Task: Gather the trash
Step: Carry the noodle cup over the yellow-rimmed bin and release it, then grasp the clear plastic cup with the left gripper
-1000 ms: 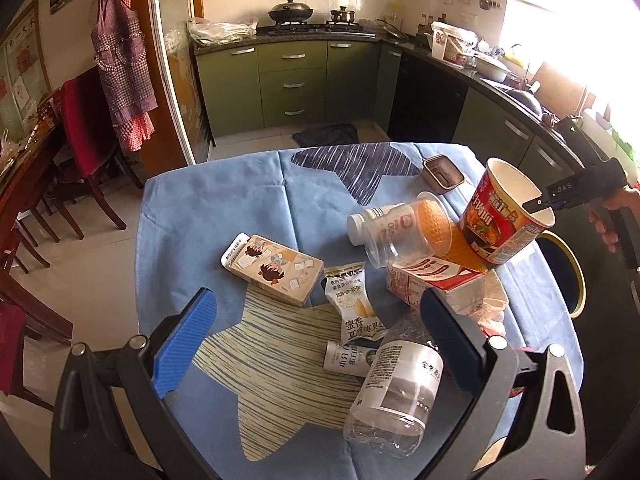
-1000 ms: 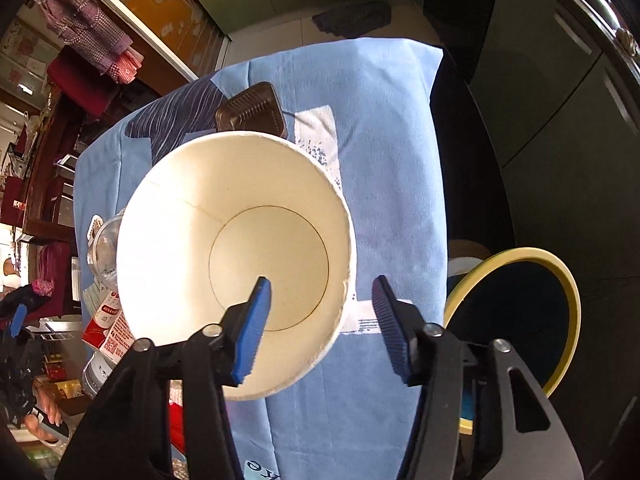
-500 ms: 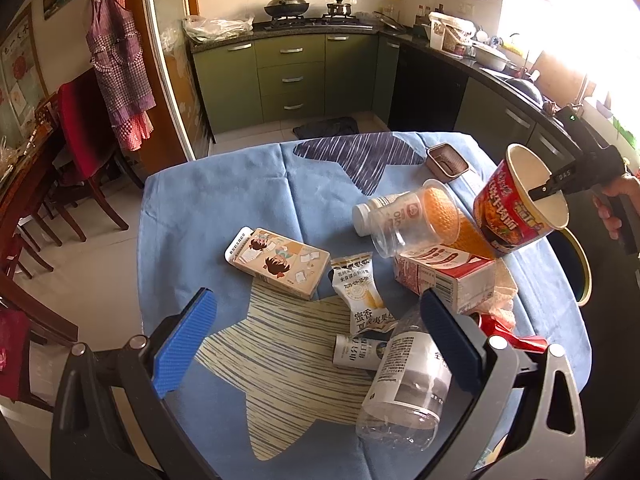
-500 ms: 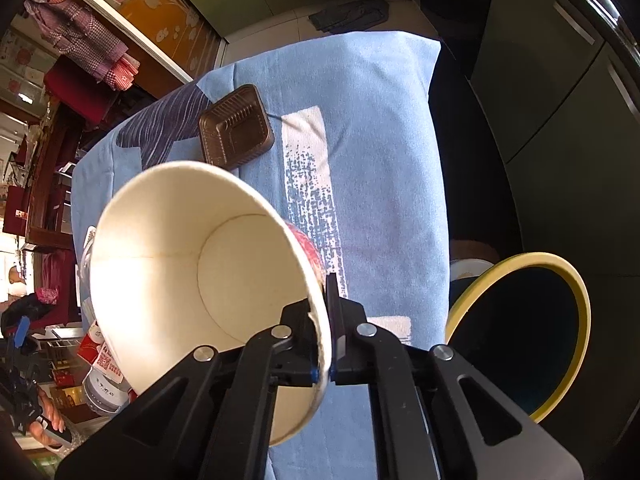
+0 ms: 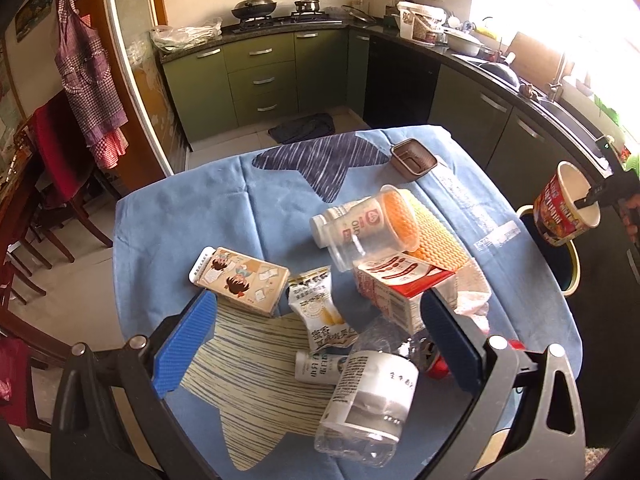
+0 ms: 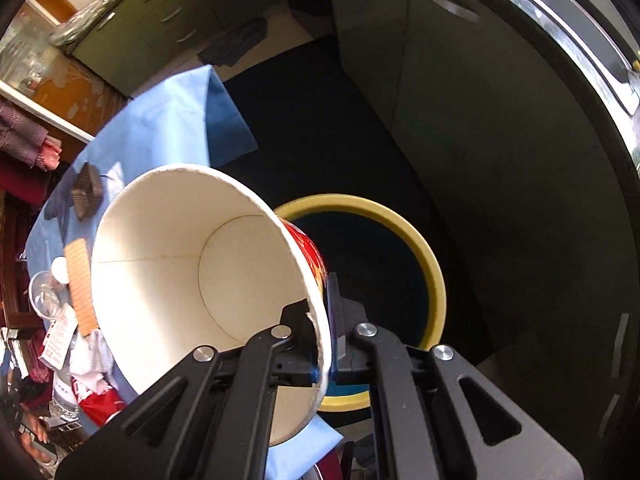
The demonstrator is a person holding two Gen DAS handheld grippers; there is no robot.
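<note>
A checked apron [image 5: 86, 76] hangs at ten o'clock beside a red-draped chair [image 5: 52, 152]. At twelve o'clock, two pots [image 5: 254, 5] sit above green cabinets [image 5: 260, 76], a dark mat [image 5: 302, 128] on the floor below.

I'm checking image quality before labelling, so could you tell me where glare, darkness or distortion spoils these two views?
Left wrist view: the window at upper right is blown out to white, and the fisheye bows the doorframe. Right wrist view: the floor and the bin interior are nearly black, and the noodle cup looms large.
</note>
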